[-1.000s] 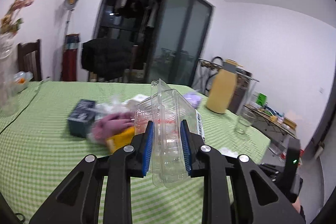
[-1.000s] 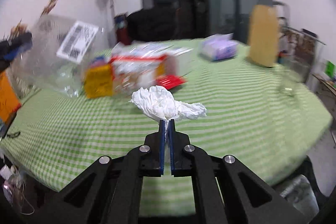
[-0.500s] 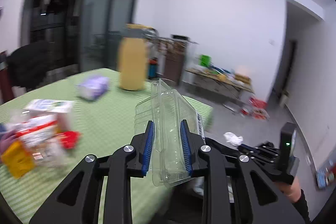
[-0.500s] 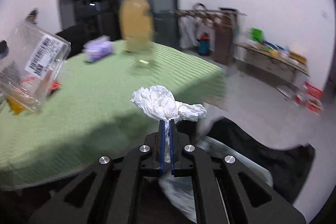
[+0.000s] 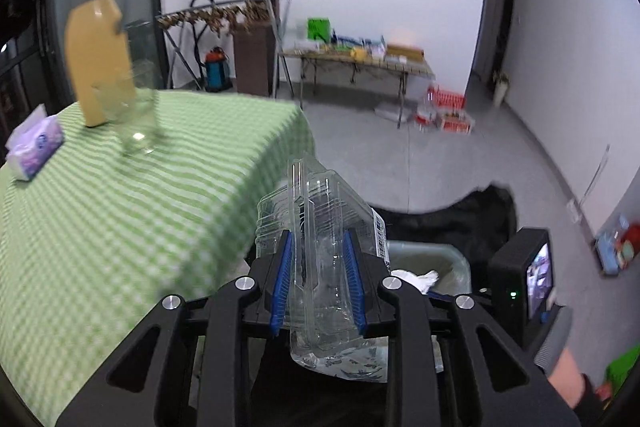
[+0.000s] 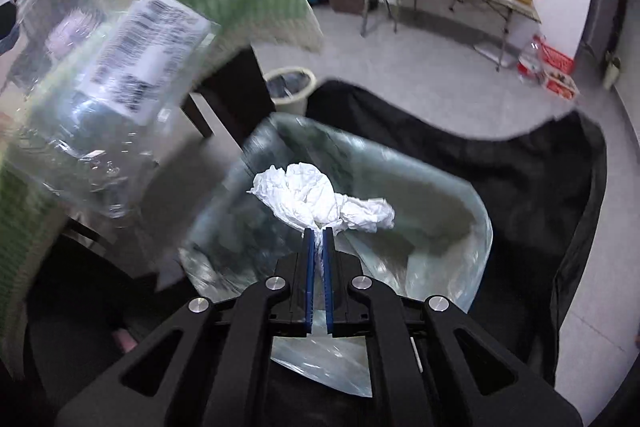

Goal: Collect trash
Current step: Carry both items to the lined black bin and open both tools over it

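Observation:
My left gripper (image 5: 318, 247) is shut on a clear plastic clamshell box (image 5: 320, 227), squeezed between its blue pads past the table's corner. The same box (image 6: 100, 87) with its barcode label hangs at the left of the right wrist view. My right gripper (image 6: 318, 233) is shut on a crumpled white tissue (image 6: 320, 197), held above a trash bin lined with a clear bag (image 6: 440, 195). That bin (image 5: 448, 259) shows just behind the left gripper, with the tissue (image 5: 416, 277) over it.
The green checked table (image 5: 120, 195) carries a yellow jug (image 5: 100, 55), a glass (image 5: 138, 123) and a purple tissue pack (image 5: 34, 147). A black cloth (image 6: 540, 167) lies around the bin. A small white bin (image 6: 290, 87) stands by a dark table leg (image 6: 236, 91).
Both grippers swung away from the table and tilted down toward the floor. The lined bin has come into view under the tissue. Both grips are unchanged.

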